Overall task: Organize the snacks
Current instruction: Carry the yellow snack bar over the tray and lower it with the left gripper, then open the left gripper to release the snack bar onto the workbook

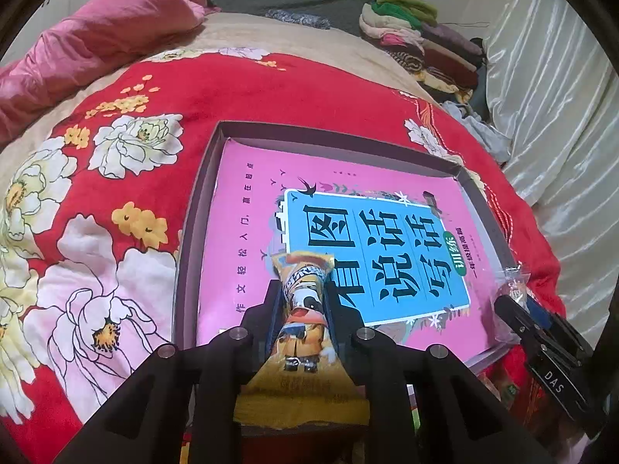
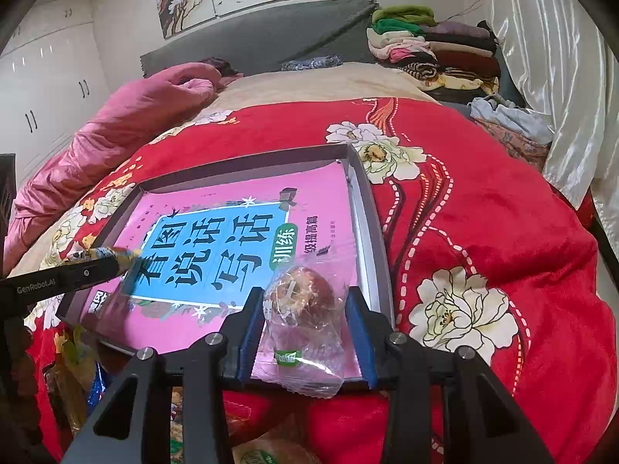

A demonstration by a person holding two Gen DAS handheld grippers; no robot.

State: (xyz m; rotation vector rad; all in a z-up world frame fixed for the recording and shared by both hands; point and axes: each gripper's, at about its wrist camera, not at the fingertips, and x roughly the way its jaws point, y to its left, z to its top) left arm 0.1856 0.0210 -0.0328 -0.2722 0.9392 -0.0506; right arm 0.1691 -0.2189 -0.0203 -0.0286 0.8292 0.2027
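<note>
While its jaws pinch the middle of an orange cartoon-printed snack packet (image 1: 303, 309), the left gripper (image 1: 303, 290) hangs over the near part of a shallow dark box (image 1: 193, 201). The right gripper (image 2: 305, 301), at the box's near right corner, is clamped on a clear-wrapped reddish-brown snack (image 2: 300, 297). A pink book with a blue title panel (image 1: 247, 232) lies flat inside the box, filling most of it. The box rests on a red floral blanket (image 2: 483, 212) spread across a bed. Beyond lie a pink quilt (image 1: 96, 38) and a stack of folded clothes (image 2: 437, 50).
</note>
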